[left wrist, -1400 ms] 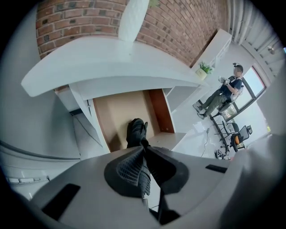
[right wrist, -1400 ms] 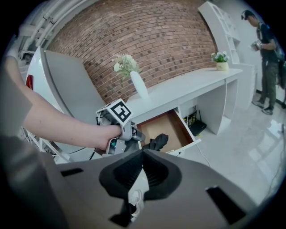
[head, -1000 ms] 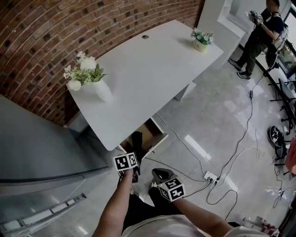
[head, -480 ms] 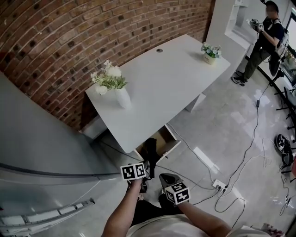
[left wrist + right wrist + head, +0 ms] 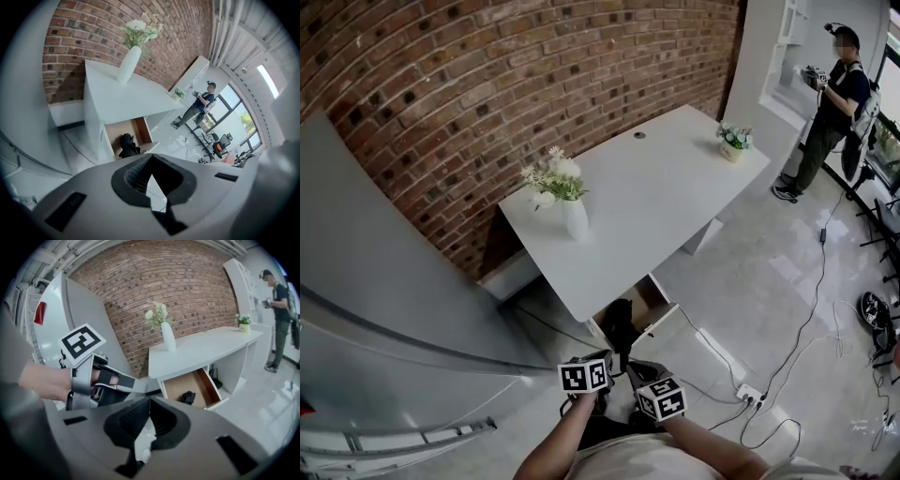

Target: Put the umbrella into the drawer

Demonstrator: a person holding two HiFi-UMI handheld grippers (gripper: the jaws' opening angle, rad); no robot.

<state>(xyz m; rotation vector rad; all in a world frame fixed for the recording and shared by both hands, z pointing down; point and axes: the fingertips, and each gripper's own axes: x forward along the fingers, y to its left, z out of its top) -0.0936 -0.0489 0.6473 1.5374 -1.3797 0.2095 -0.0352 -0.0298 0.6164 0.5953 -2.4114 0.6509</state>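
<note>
Black umbrella [image 5: 189, 397] in drawer [image 5: 177, 386]; right gripper [image 5: 149, 404], closed, sees the closed left gripper [image 5: 138, 388].

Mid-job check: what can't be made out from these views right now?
Umbrella: head view, a small dark lump; how it lies is too small to tell.
Drawer: head view, its back is hidden under the desk.
Person: head view, far off; what the hands hold is too small to tell.
Dark thing on the floor: cut off by the head view's right edge.
</note>
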